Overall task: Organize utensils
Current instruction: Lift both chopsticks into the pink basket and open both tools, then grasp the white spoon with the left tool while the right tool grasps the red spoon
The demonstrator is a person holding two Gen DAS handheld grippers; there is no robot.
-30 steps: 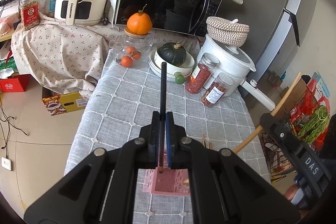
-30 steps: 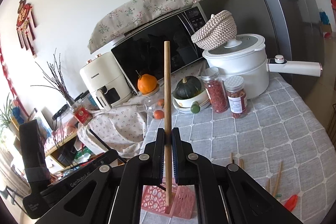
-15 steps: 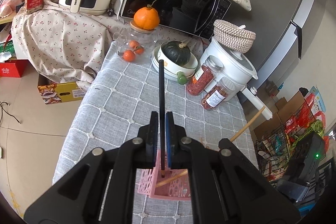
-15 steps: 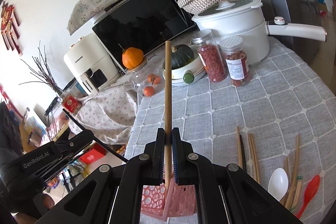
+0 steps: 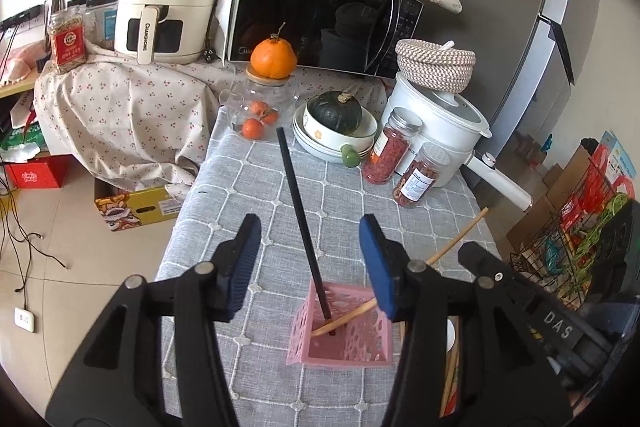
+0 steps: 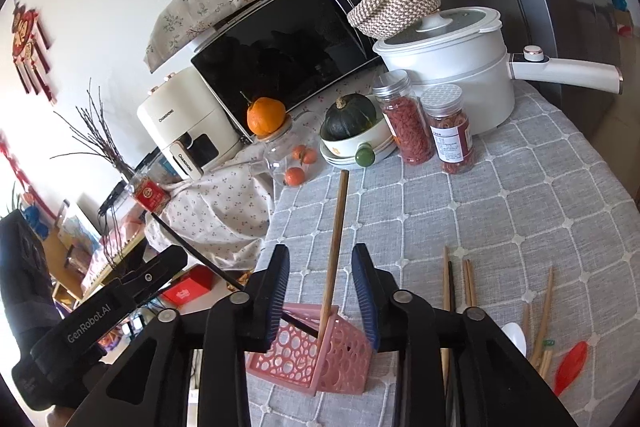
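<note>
Both grippers have just been opening: the left gripper (image 5: 310, 261) is releasing the black chopstick (image 5: 301, 215), the right gripper (image 6: 322, 287) the wooden chopstick (image 6: 335, 239), both standing in the pink holder (image 6: 320, 355). More chopsticks (image 6: 466, 283), a white spoon (image 6: 515, 337) and a red spoon (image 6: 572, 367) are lying right on the worktop (image 6: 520, 207), unsorted.

A pink holder (image 5: 340, 331) pierced with round holes is seen on a grey tablecloth (image 5: 256, 195) gridded in white; a black chopstick (image 5: 302, 223) and a tan wooden chopstick (image 6: 335, 247) are shown in it. Blue pads (image 5: 370, 259) are borne by black grippers.

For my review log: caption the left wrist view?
Left gripper open over pink holder; black chopstick released inside.
</note>
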